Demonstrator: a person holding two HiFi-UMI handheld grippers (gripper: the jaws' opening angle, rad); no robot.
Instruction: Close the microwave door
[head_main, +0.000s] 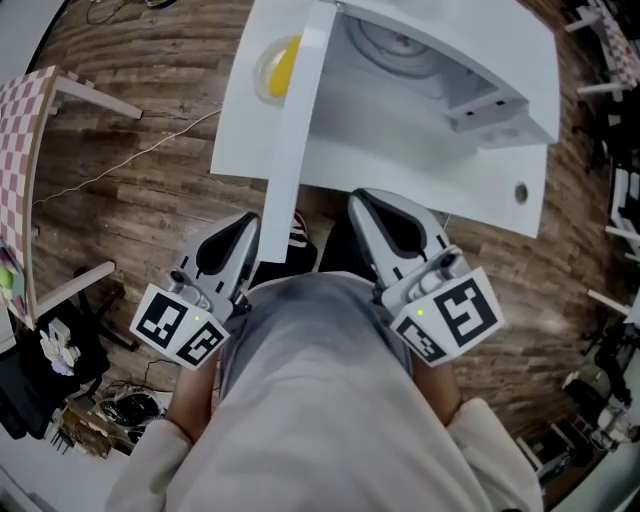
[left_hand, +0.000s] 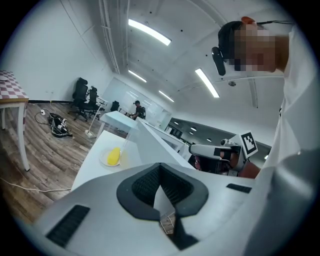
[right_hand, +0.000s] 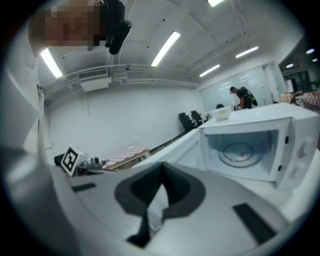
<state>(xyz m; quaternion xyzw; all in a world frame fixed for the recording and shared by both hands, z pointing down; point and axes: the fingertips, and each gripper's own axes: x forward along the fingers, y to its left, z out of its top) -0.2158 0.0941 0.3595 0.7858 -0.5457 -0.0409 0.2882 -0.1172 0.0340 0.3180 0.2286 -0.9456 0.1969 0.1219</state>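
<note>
Left gripper (head_main: 248, 226), right gripper (head_main: 364, 203), jaws together

your white table (head_main: 245, 140) carries the open microwave (head_main: 505, 60) and, just left of its door, a clear dish (head_main: 262, 78) with something yellow in it. the table stands on a wood floor (head_main: 150, 215), where a thin cable (head_main: 130, 165) trails near a checked table (head_main: 22, 140) at your left.

We see our right tool (right_hand: 161, 174), its dark-padded jaws pressed together. Beyond it stands the white box-shaped microwave (right_hand: 296, 150), its white door (right_hand: 186, 150) swung wide open to the left and the round glass turntable (right_hand: 239, 151) showing inside. A pink-checked table (right_hand: 125, 151) lies farther left.
</note>
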